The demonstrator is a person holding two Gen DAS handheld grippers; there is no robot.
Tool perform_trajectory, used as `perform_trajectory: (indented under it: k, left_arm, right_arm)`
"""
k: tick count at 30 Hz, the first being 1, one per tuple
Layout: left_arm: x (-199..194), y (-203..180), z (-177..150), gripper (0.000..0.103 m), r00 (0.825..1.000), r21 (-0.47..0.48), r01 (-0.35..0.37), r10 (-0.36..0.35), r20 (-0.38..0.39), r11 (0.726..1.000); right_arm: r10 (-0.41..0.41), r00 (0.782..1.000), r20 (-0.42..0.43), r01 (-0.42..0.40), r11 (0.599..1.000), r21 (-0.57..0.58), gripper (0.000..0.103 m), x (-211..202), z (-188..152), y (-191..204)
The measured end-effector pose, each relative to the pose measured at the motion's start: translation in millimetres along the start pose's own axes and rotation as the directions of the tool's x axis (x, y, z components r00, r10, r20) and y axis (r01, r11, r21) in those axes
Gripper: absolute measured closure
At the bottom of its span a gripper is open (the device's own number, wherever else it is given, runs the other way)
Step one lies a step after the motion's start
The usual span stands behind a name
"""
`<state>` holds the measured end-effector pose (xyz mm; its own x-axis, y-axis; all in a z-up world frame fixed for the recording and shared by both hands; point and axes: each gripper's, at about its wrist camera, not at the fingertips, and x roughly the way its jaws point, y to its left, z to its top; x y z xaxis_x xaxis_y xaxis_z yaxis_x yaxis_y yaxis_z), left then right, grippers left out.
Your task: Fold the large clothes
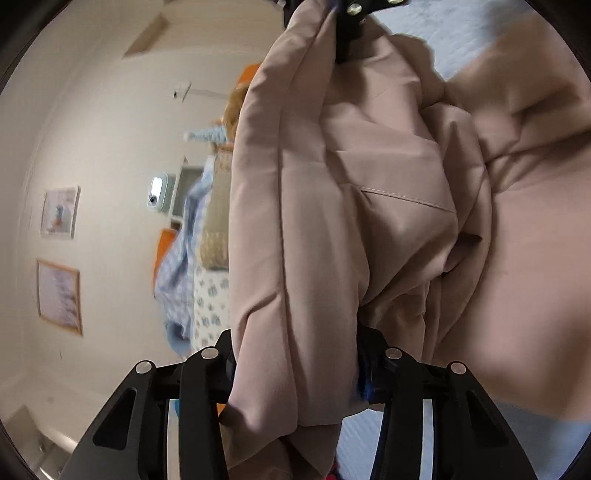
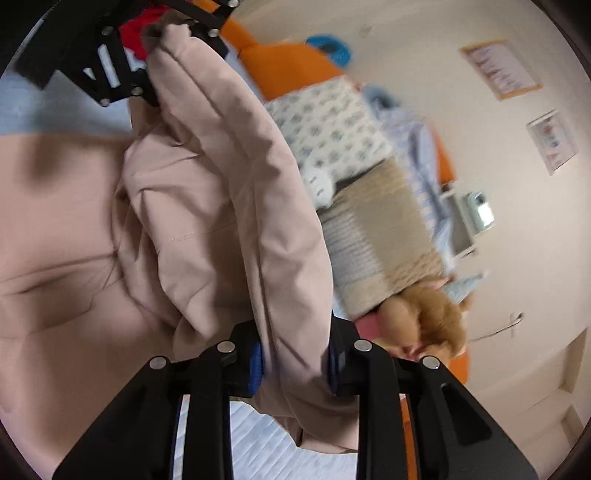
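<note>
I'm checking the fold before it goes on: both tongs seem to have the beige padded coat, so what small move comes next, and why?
Probably carry the gathered edge across and lay it on the spread part. The left tongs and right tongs each pinch a thick fold of the beige padded coat, while the rest lies flat on the pale blue bed cover.

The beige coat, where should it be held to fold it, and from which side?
Hold the coat by its thick rolled edge, one grip near each end, coming side-on so the tongs straddle the roll. Both tongs already do: the left tongs and right tongs each clamp that padded ridge, which is bunched narrow enough to fit between the pads, while the rest drapes loose on the bed.
</note>
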<state>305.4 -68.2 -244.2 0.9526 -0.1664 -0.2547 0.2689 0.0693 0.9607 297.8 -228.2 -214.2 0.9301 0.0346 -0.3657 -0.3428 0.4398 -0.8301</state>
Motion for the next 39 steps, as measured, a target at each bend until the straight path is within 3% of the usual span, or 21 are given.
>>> perform_trajectory:
  k: [5,10,12,13,14,15,17,21,24,25,26,27,28,29,30,31,32,33,36,38,39]
  left_arm:
    - [-20.7,-52.6,-16.9,0.055,0.994,0.131,0.086,-0.094,0.053,0.988]
    - [-35.0,-70.2,-18.3,0.054,0.975,0.105,0.194,-0.203,0.086,0.975]
    - [-39.2,-76.8,-19.8,0.050,0.968,0.122,0.225,-0.236,0.085,0.967]
    - [-40.7,-79.2,-21.3,0.041,0.964,0.132,0.240,-0.252,0.086,0.962]
    - [-47.6,-80.1,-23.0,0.034,0.960,0.148,0.249,-0.264,0.089,0.957]
    - [-49.7,-82.3,-25.0,0.032,0.960,0.157,0.245,-0.262,0.096,0.957]
    - [-62.0,-78.1,-31.9,0.017,0.952,0.157,0.273,-0.290,0.101,0.949]
    - [-94.9,-41.7,-51.6,0.013,0.917,0.038,0.374,-0.375,0.138,0.927]
    - [-108.2,3.8,-65.1,0.011,0.885,-0.152,0.457,-0.431,0.175,0.876]
    - [-105.6,28.1,-66.0,0.011,0.866,-0.253,0.498,-0.459,0.200,0.829]
    - [-101.3,45.9,-66.1,0.011,0.853,-0.325,0.520,-0.468,0.229,0.790]
    - [-93.4,67.1,-66.0,0.011,0.840,-0.406,0.542,-0.470,0.271,0.736]
    - [-81.2,92.3,-62.3,0.011,0.817,-0.508,0.576,-0.470,0.335,0.640]
    - [-78.6,102.8,-59.0,0.011,0.799,-0.567,0.599,-0.463,0.384,0.565]
    - [-66.3,115.3,-51.9,0.011,0.777,-0.622,0.625,-0.452,0.437,0.472]
    - [-50.5,123.2,-41.6,0.011,0.760,-0.658,0.641,-0.442,0.476,0.395]
    - [-40.3,123.1,-32.9,0.011,0.751,-0.674,0.650,-0.433,0.499,0.351]
    - [-27.7,120.0,-23.0,0.013,0.746,-0.689,0.652,-0.427,0.511,0.316]
    - [22.3,81.3,-1.6,0.034,0.737,-0.760,0.615,-0.494,0.461,0.209]
    - [51.7,52.2,-4.3,0.042,0.714,-0.802,0.585,-0.545,0.440,0.119]
    - [59.5,37.4,-10.5,0.042,0.712,-0.819,0.568,-0.544,0.444,0.076]
  right_arm:
    - [0.155,0.988,0.027,-0.153,0.987,-0.054,0.077,-13.0,-25.7,38.0]
    - [0.282,0.958,0.051,-0.282,0.959,-0.008,0.074,-19.8,-38.6,49.6]
    - [0.331,0.941,0.065,-0.330,0.944,-0.016,0.068,-24.0,-40.9,55.8]
    - [0.354,0.933,0.066,-0.353,0.935,-0.027,0.061,-26.2,-41.2,59.9]
    - [0.373,0.925,0.069,-0.371,0.928,-0.046,0.045,-32.5,-42.1,67.5]
    - [0.392,0.917,0.073,-0.389,0.920,-0.058,0.035,-35.9,-42.7,71.8]
    - [0.401,0.912,0.085,-0.399,0.916,-0.040,0.027,-46.9,-44.0,71.6]
    - [0.470,0.870,0.147,-0.487,0.865,0.117,0.024,-71.8,-50.2,40.5]
    - [0.489,0.823,0.289,-0.563,0.767,0.307,0.024,-91.1,-55.8,-10.6]
    - [0.488,0.809,0.328,-0.585,0.724,0.365,0.024,-93.5,-56.7,-26.8]
    - [0.488,0.785,0.382,-0.619,0.648,0.443,0.027,-87.7,-56.0,-50.9]
    - [0.477,0.783,0.400,-0.623,0.591,0.513,0.031,-80.8,-54.8,-67.2]
    - [0.478,0.771,0.421,-0.633,0.504,0.588,0.043,-68.3,-54.4,-83.4]
    - [0.488,0.741,0.461,-0.656,0.385,0.649,0.055,-53.4,-55.7,-96.9]
    - [0.488,0.715,0.501,-0.663,0.246,0.707,0.062,-33.9,-58.0,-107.9]
    - [0.482,0.705,0.521,-0.659,0.175,0.731,0.074,-22.9,-58.9,-109.8]
    - [0.474,0.704,0.529,-0.659,0.158,0.735,0.078,-10.3,-55.3,-107.0]
    - [0.475,0.707,0.524,-0.658,0.169,0.734,0.078,-2.4,-51.9,-103.0]
    - [0.516,0.672,0.531,-0.679,0.143,0.720,0.085,17.8,-46.4,-75.3]
    - [0.551,0.672,0.494,-0.668,0.166,0.725,0.085,28.0,-47.8,-48.7]
    - [0.569,0.681,0.461,-0.654,0.190,0.732,0.085,31.7,-50.8,-34.8]
